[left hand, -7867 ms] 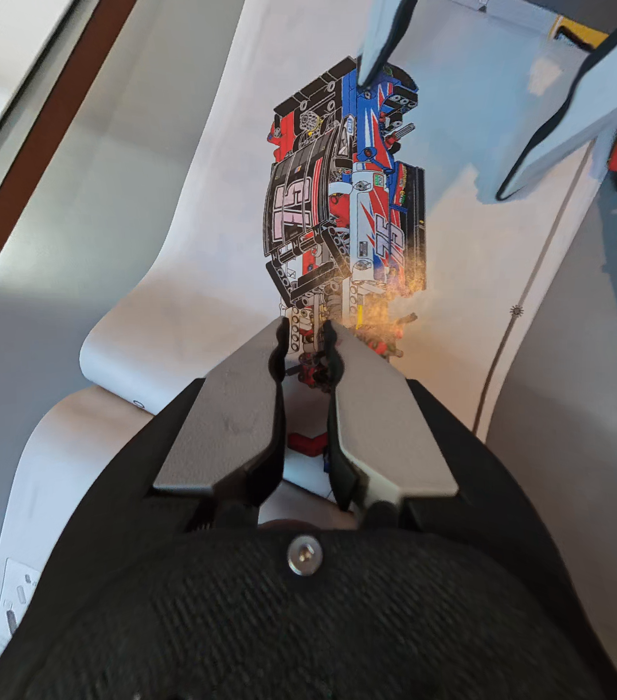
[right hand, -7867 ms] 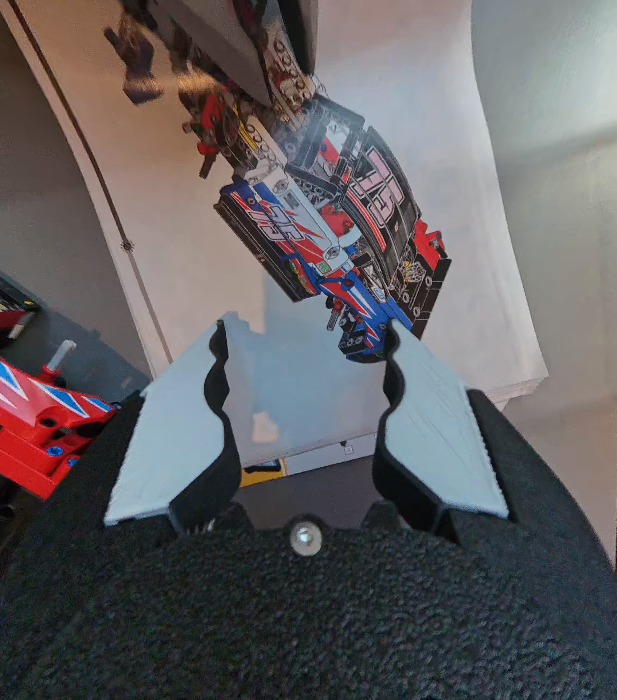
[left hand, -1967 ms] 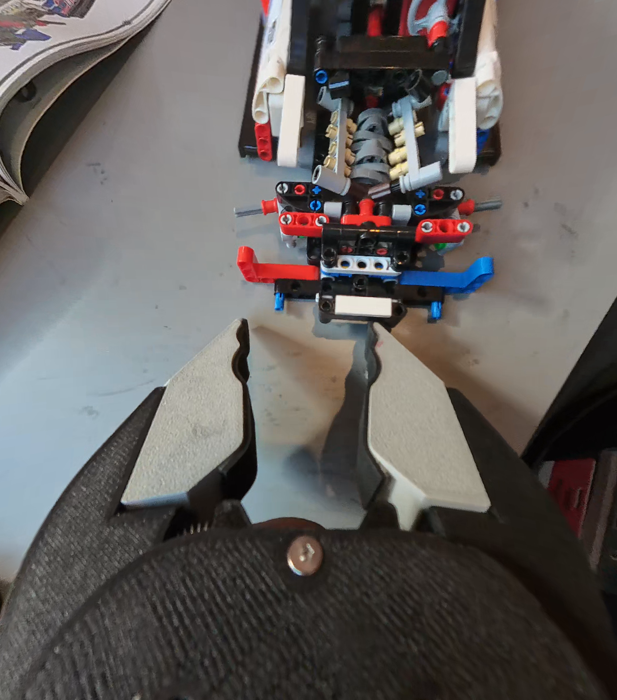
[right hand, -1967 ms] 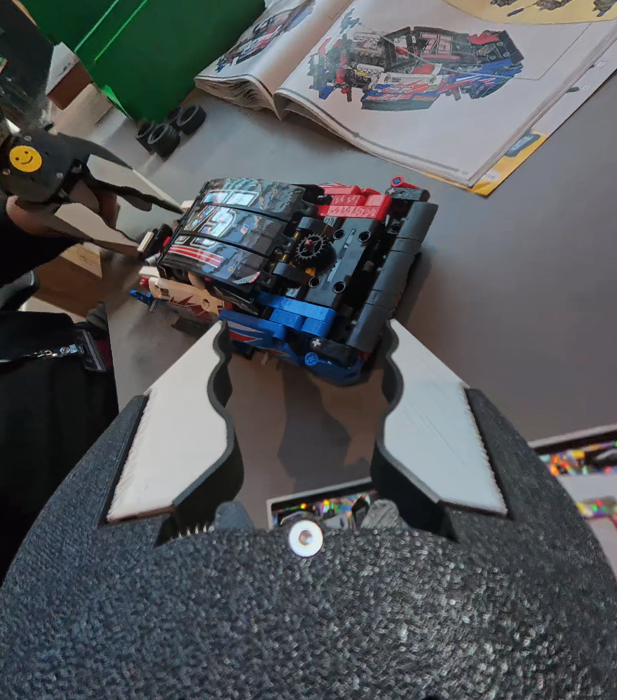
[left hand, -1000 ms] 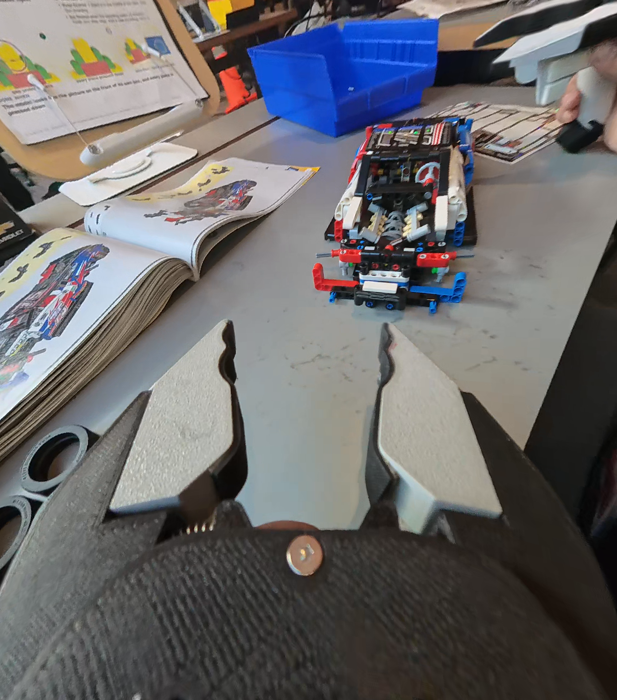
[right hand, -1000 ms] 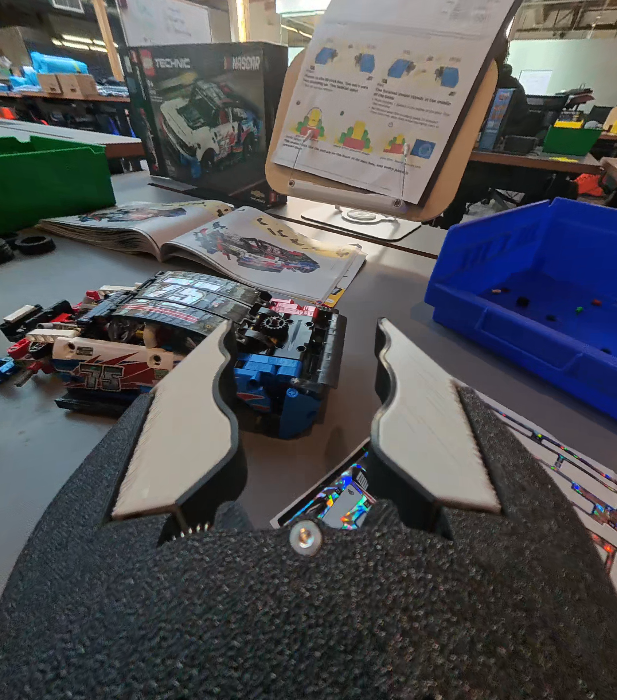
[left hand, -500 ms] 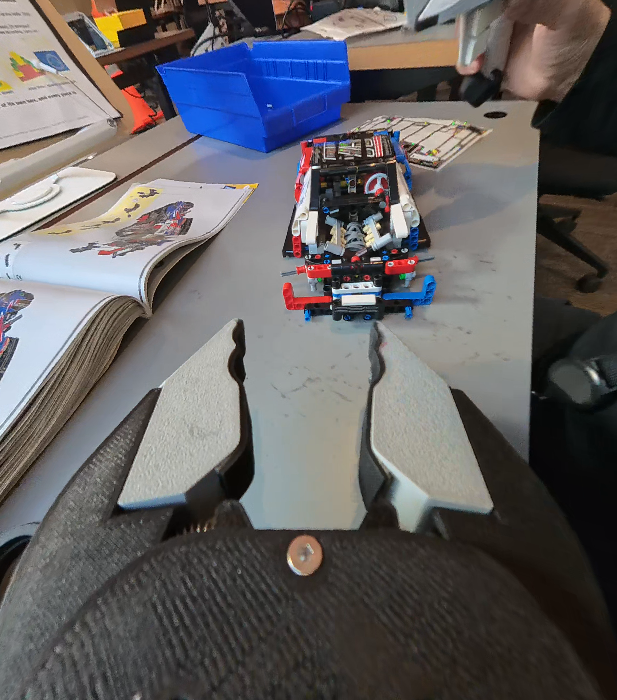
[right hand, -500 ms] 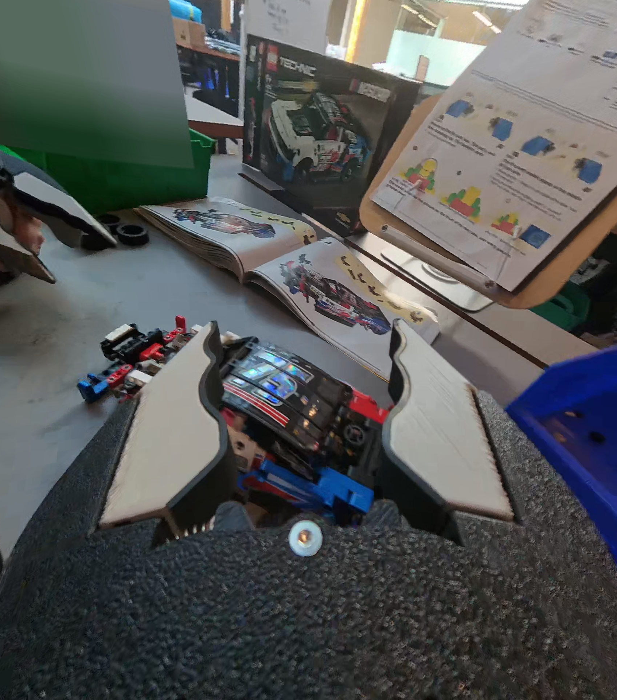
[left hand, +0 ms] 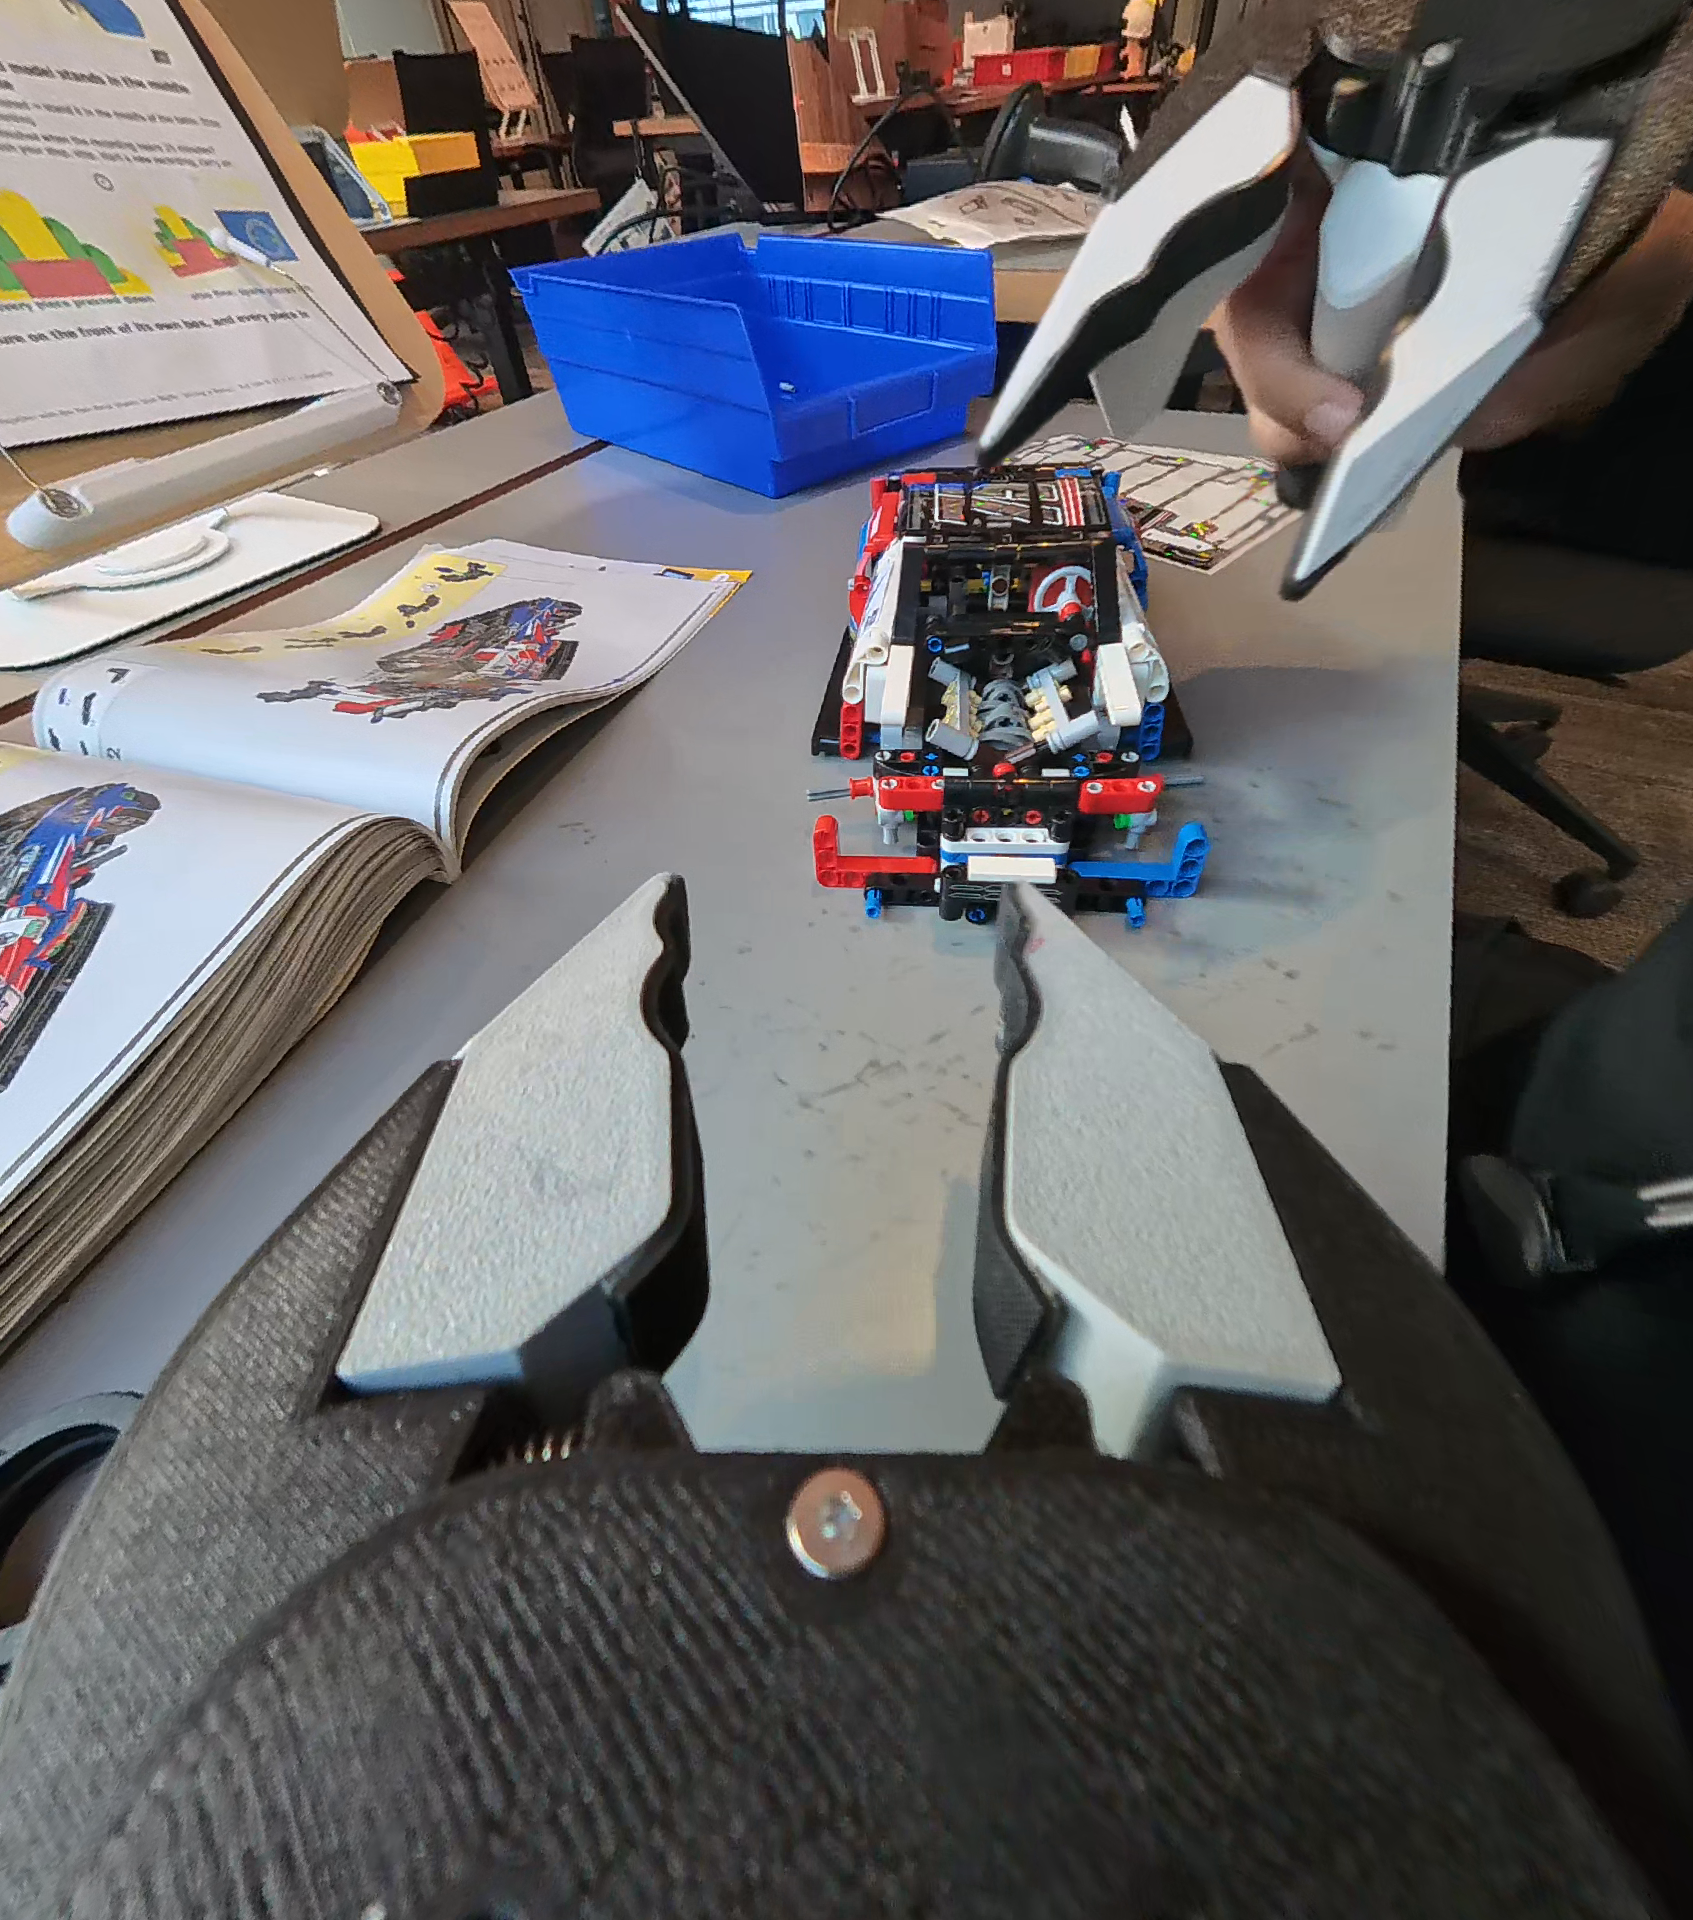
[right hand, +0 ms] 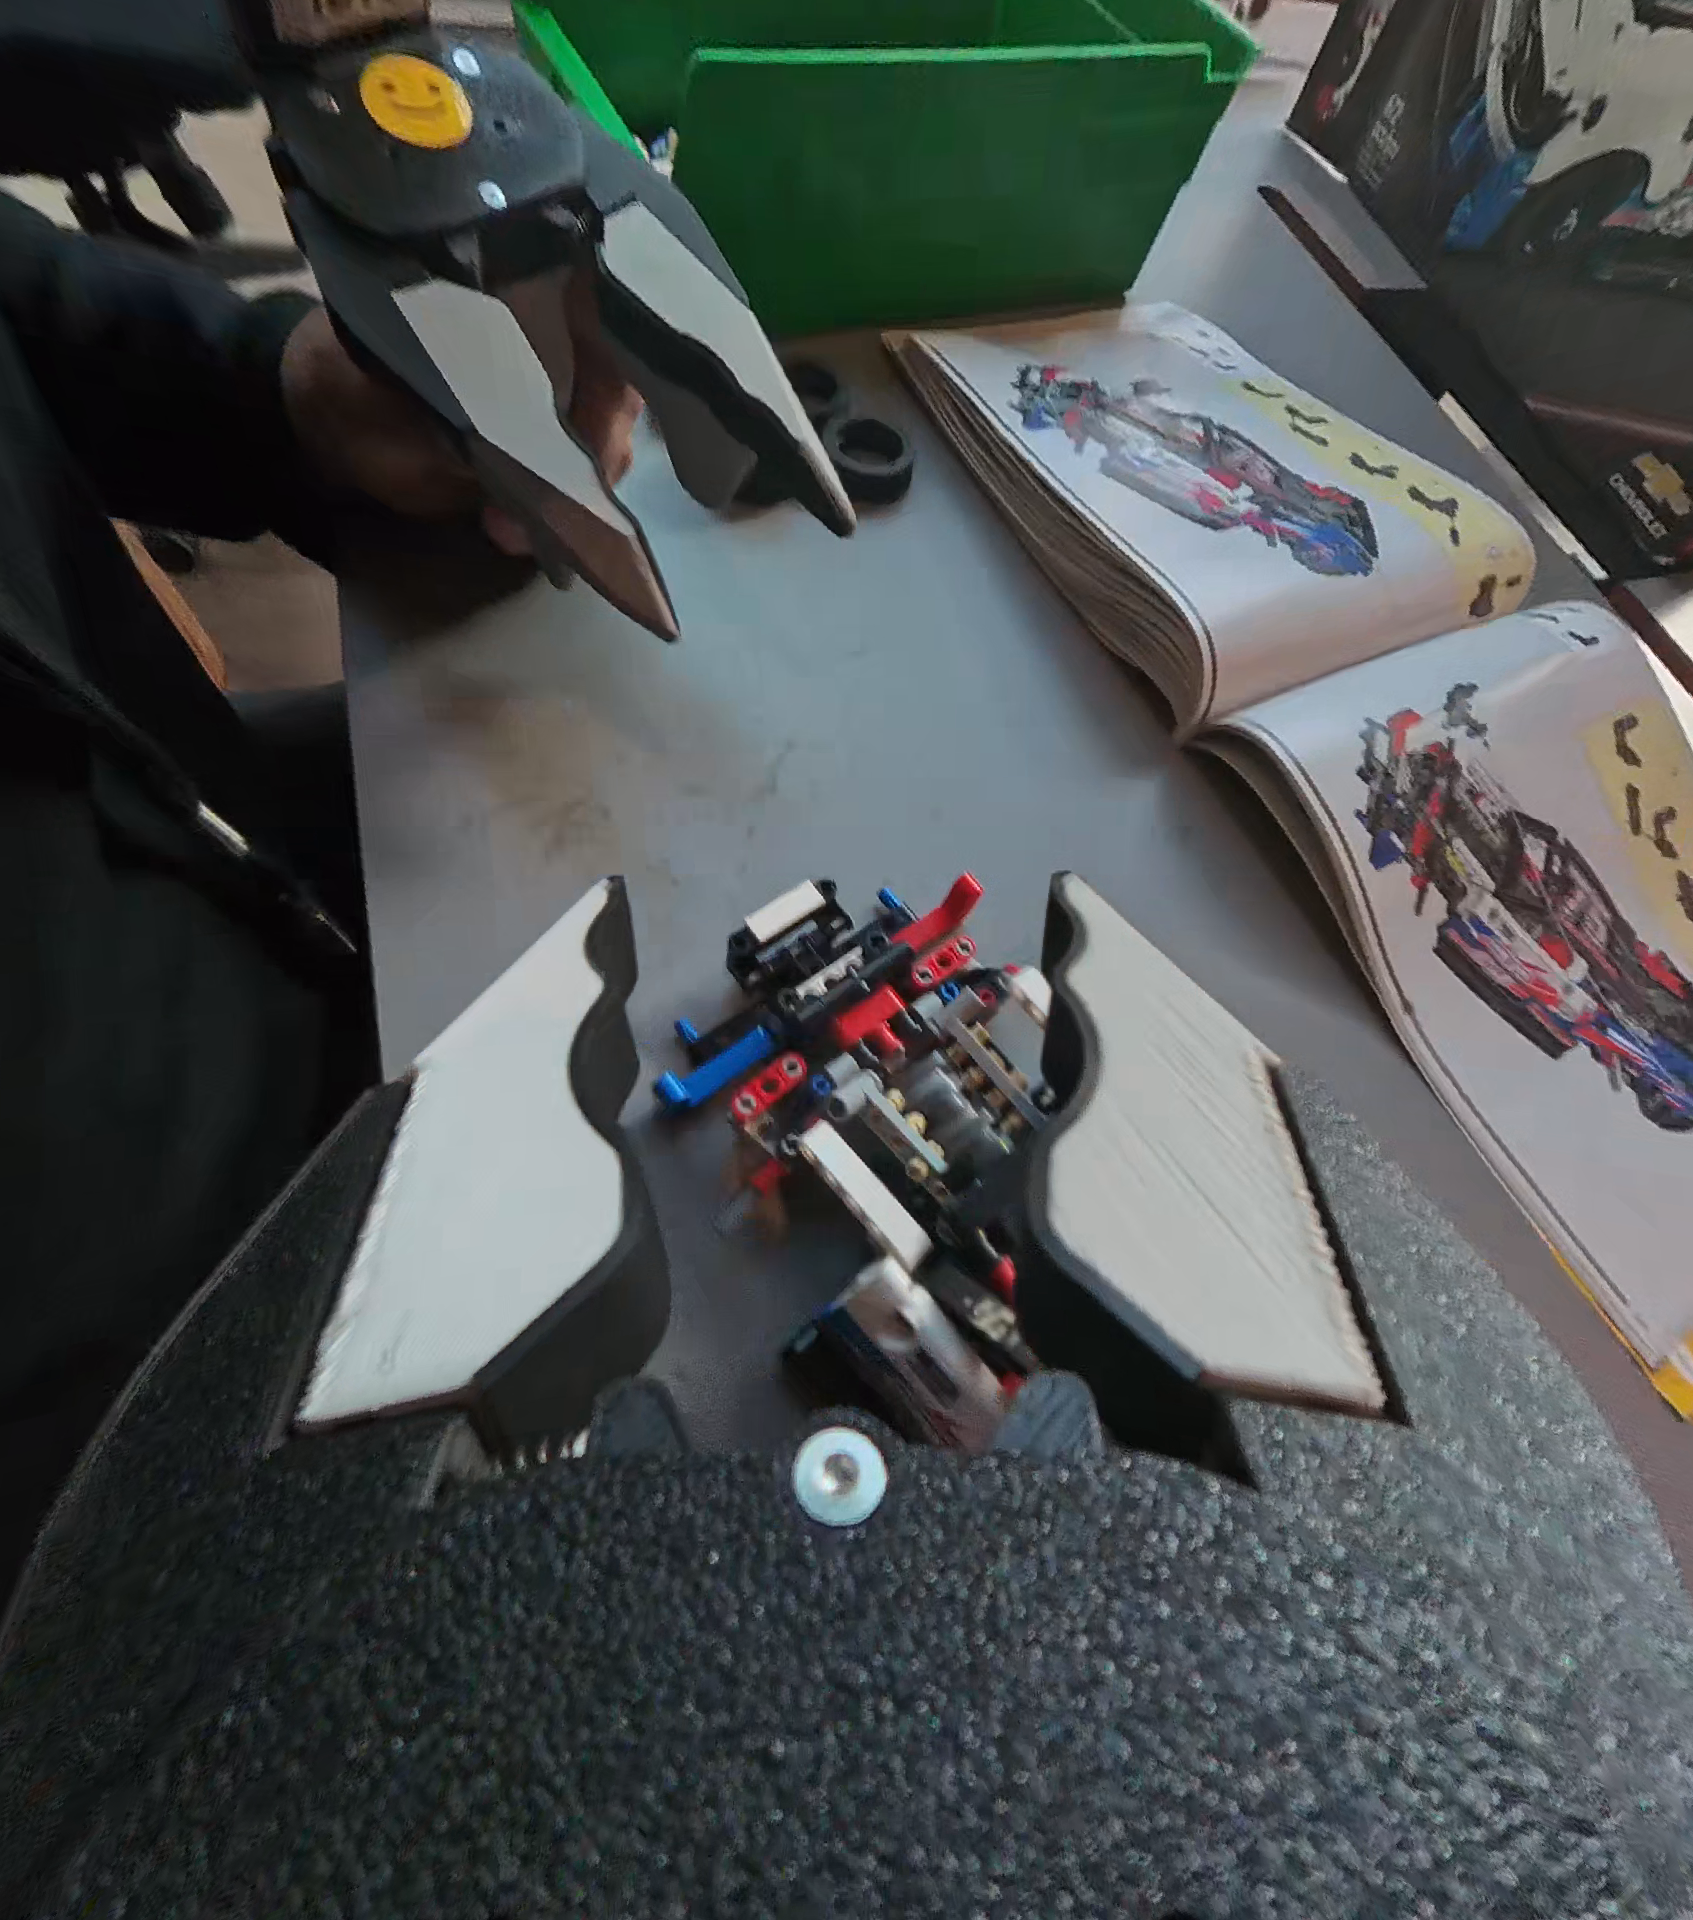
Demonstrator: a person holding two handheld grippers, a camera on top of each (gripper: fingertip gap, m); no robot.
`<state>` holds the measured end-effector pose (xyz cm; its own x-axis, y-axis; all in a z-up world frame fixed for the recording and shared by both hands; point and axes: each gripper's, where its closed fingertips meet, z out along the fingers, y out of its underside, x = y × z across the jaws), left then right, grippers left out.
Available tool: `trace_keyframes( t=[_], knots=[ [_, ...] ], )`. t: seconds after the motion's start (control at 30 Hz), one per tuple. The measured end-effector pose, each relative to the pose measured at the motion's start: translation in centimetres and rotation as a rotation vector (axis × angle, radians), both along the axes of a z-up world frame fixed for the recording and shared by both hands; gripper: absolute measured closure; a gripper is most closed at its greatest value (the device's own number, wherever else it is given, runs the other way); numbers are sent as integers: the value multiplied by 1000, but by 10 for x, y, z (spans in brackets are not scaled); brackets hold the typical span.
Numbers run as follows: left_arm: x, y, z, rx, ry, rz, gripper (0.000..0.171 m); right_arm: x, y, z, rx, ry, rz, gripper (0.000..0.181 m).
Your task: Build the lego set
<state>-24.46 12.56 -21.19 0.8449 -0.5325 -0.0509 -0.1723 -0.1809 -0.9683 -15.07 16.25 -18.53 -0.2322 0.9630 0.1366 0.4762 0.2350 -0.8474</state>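
The half-built lego race car (left hand: 1003,696) stands on the grey desk (left hand: 821,1060), right of the open instruction booklet (left hand: 229,790). Left tongs (left hand: 842,914) gape empty before its nose; right tongs (right hand: 837,914) hover spread above it.

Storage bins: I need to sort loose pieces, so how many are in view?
2. A blue bin sits on the table beyond the toy car; a green bin stands at the table's other end, behind the open booklet. Others may be out of frame.
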Motion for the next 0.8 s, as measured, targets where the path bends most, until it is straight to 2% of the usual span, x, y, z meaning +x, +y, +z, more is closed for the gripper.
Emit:
trace_keyframes(
  t=[0.1,0.2,0.3,0.4,0.63,0.7,0.8],
  knots=[
    [-2,0,0,-4,-12,5,115,-17,-23,-3,-48,6,16,115],
    [-4,-1,3,9,-23,15,115,-26,-34,-31,49,-128,32,122],
    [-8,0,4,14,-30,38,117,-35,-46,-47,140,-240,107,133],
    [-14,0,4,7,-43,65,119,-45,-41,-56,274,-377,162,137],
    [-27,1,5,-20,-105,104,121,-47,-38,-89,440,-656,308,154],
    [-29,1,6,-19,-123,106,121,-41,-32,-97,488,-728,323,164],
    [-29,0,7,-18,-131,105,121,-36,-21,-104,529,-797,321,168]
  ],
)
